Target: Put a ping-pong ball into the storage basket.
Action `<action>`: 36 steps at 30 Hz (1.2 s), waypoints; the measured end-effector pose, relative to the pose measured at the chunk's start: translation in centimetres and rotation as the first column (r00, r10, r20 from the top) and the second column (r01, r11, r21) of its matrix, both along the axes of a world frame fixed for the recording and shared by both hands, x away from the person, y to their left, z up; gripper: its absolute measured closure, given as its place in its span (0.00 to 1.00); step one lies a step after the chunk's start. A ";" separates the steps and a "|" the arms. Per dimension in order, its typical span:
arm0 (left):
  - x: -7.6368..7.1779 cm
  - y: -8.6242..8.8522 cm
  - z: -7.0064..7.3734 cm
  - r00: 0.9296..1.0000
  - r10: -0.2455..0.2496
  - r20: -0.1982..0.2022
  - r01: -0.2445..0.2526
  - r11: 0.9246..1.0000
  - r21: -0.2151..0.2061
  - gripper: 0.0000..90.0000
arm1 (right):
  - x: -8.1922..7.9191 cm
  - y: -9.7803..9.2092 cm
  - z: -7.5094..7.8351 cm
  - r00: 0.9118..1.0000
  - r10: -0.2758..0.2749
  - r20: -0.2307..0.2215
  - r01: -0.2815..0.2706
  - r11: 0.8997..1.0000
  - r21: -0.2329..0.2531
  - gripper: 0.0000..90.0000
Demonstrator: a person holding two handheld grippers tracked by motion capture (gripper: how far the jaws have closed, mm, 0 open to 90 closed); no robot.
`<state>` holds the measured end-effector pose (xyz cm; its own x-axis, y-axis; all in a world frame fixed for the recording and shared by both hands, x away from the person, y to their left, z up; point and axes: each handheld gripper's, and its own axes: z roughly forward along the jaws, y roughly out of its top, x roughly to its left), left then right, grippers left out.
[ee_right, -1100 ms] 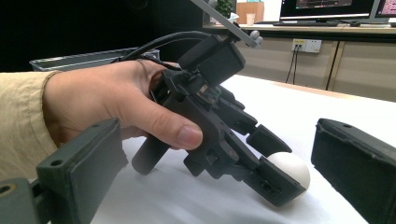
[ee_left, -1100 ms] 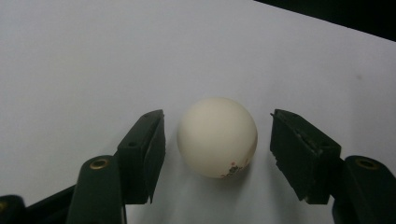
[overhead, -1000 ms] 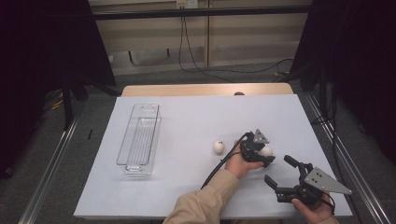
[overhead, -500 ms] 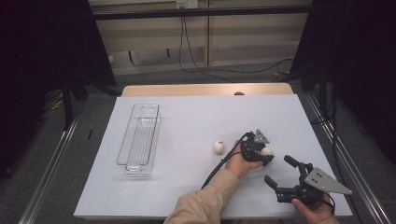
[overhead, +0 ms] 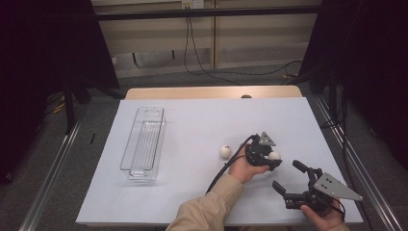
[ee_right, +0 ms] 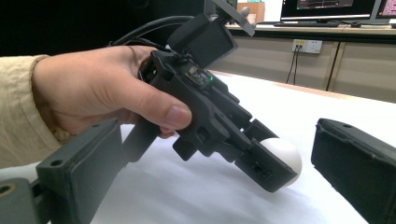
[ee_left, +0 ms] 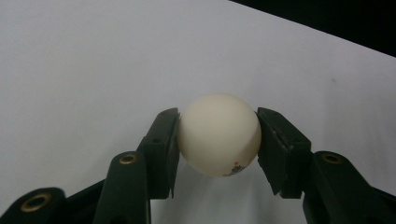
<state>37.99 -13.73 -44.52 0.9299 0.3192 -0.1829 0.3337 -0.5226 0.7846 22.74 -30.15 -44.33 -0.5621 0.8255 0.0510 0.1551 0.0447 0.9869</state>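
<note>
White ball (ee_left: 219, 134) clamped between the two black fingers (ee_left: 161, 149) of the left gripper (overhead: 270, 157), one pad on each side, seen square-on in the left gripper view. Small dark print on the ball's lower face, too small to read. High view puts this ball at the right-centre of the counter (overhead: 202, 120), near the front edge; whether it rests on the white surface or sits just above it, cannot tell. Left hand (overhead: 245, 168) wraps the gripper body from behind, beige sleeve (overhead: 207, 207) coming in from the bottom, black cable (overhead: 226, 166) looping back along the wrist.

Second white ball (overhead: 224, 151) lies loose on the counter just left of the left hand, apart from it.

Right gripper (overhead: 292, 181) sits near the front right corner, close to the left gripper, grey three-cornered plate (overhead: 334, 186) on top. Its fingers (ee_right: 81, 170) stand wide apart and hold nothing; in the right gripper view the left gripper and its ball (ee_right: 284, 156) show between them, farther off.

Clear plastic tray (overhead: 143, 144), long and narrow, stands on the left half of the counter, well apart from both grippers. Nothing seen inside it.
</note>
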 end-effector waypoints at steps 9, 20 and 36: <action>-0.2 0.9 0.9 1.000 -0.011 -0.013 0.011 1.000 0.000 0.57 | 0.0 0.0 0.0 1.000 -0.001 0.001 0.001 1.000 -0.001 0.02; -0.4 1.9 1.3 0.999 -0.012 -0.029 0.012 1.000 -0.007 0.57 | 0.0 0.0 0.0 1.000 -0.002 0.000 0.002 1.000 -0.003 0.02; -0.3 3.9 1.6 0.999 0.008 -0.039 -0.008 1.000 0.003 0.57 | 0.0 0.0 0.0 1.000 0.001 0.003 -0.001 1.000 -0.007 0.02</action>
<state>37.72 -9.79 -42.92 0.9195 0.3271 -0.2182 0.3682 -0.5216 0.7696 22.76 -30.12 -44.34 -0.5632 0.8252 0.0434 0.1523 0.0520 0.9870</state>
